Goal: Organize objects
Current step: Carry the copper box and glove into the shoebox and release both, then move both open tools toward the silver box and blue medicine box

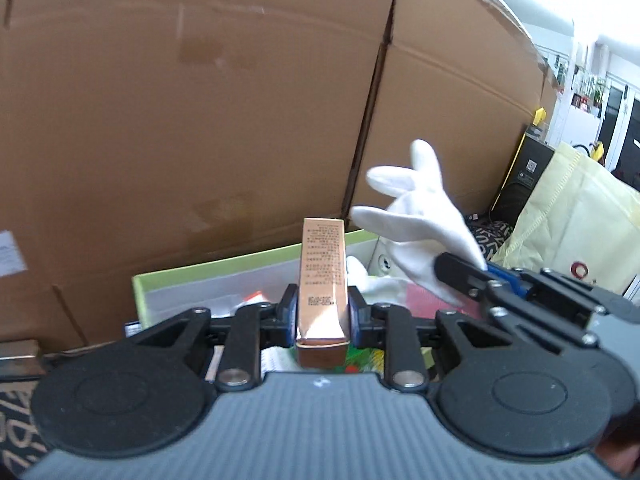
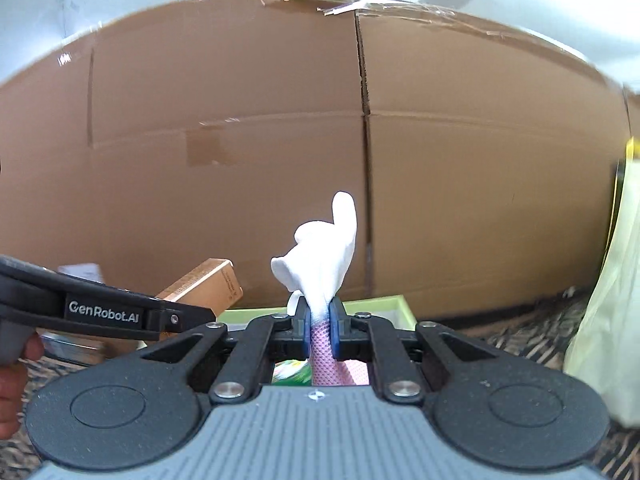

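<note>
My left gripper (image 1: pixel 322 312) is shut on a slim copper-coloured carton (image 1: pixel 322 280) with small printed text, which stands upright between the blue pads. The same carton (image 2: pixel 208 286) shows at the left of the right wrist view, held in the black left gripper (image 2: pixel 176 318). My right gripper (image 2: pixel 320 326) is shut on a white glove (image 2: pixel 320 256) with a pink dotted cuff; its fingers stick up above the jaws. In the left wrist view that glove (image 1: pixel 416 216) hangs in the air at the right, above a green-rimmed box (image 1: pixel 224 266).
A large brown cardboard box (image 1: pixel 192 112) fills the background close ahead. A pale yellow bag (image 1: pixel 576 216) and a black and yellow case (image 1: pixel 528 168) stand at the right. A patterned dark rug (image 2: pixel 520 332) covers the floor. A person's hand (image 2: pixel 12 376) grips the left handle.
</note>
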A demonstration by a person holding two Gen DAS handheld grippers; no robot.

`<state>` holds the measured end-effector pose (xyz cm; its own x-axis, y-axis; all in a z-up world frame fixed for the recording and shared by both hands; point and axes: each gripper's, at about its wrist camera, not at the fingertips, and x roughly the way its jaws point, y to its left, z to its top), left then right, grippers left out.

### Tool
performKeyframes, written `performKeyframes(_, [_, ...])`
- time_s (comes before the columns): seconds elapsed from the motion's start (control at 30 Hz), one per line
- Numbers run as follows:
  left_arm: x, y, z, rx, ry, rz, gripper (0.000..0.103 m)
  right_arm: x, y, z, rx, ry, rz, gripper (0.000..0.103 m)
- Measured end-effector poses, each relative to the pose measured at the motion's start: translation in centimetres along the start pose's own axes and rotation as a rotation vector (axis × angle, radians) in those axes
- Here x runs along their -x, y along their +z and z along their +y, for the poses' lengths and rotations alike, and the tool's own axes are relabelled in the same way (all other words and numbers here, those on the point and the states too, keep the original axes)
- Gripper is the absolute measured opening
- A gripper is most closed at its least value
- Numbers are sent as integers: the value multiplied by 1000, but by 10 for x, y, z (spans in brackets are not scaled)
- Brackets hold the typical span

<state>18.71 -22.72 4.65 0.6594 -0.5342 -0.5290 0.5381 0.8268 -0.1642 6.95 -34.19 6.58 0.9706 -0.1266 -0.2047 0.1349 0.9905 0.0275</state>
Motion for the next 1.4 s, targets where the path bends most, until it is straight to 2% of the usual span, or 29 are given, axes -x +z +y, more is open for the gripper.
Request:
performKeyframes(0.13, [-22,1,-3,-24,28,-19,24,-28,-10,2,54,-37,-15,13])
performKeyframes(0.2, [-32,-2,-5,-60,33,-33,44,-45,-20,6,83,-48,22,13])
performKeyframes(0.23, [-33,-5,-4,-70,39,-37,68,-54,-25,7,94,-50,58,16])
performKeyframes(0.27, [-32,-10,-4,-76,50,-57,82,-62,-31,8,102,-58,96,24])
performKeyframes(0.3, [-29,-15,-5,-87,60,-84,84,-66,-38,8,111,-68,115,29])
performKeyframes(0.37, [-26,-22,-7,-120,72,-97,85,-66,-49,8,120,-81,107,52])
performKeyframes(0.43, [-23,-24,-7,-123,72,-90,85,-65,-54,8,113,-102,92,62])
performKeyframes(0.5, [-17,-24,-6,-109,65,-87,86,-62,-52,9,98,-108,87,64])
performKeyframes(0.6, [7,-23,2,-77,64,-129,103,-51,-44,8,72,-110,68,67])
performKeyframes(0.67, [29,-24,14,-42,78,-166,103,-35,-38,6,50,-119,29,76])
performKeyframes(0.77, [59,-31,36,21,69,-177,103,-10,-34,14,16,-99,-17,79])
performKeyframes(0.9, [89,-55,68,116,90,-149,103,7,-39,35,-18,-20,-38,79])
performKeyframes(0.97, [99,-72,80,133,124,-133,103,11,-46,55,-8,28,-27,79])
performKeyframes(1.03, [111,-89,93,128,191,-119,103,12,-54,76,9,81,-12,79])
performKeyframes(1.13, [126,-110,109,101,283,-104,103,10,-68,115,80,165,25,79])
performKeyframes(1.2, [138,-122,125,109,316,-96,103,9,-76,141,135,207,38,79])
performKeyframes(1.33, [159,-140,153,122,365,-72,103,2,-86,183,203,235,63,79])
performKeyframes(1.4, [166,-145,167,132,398,-67,103,-4,-87,202,251,210,64,78])
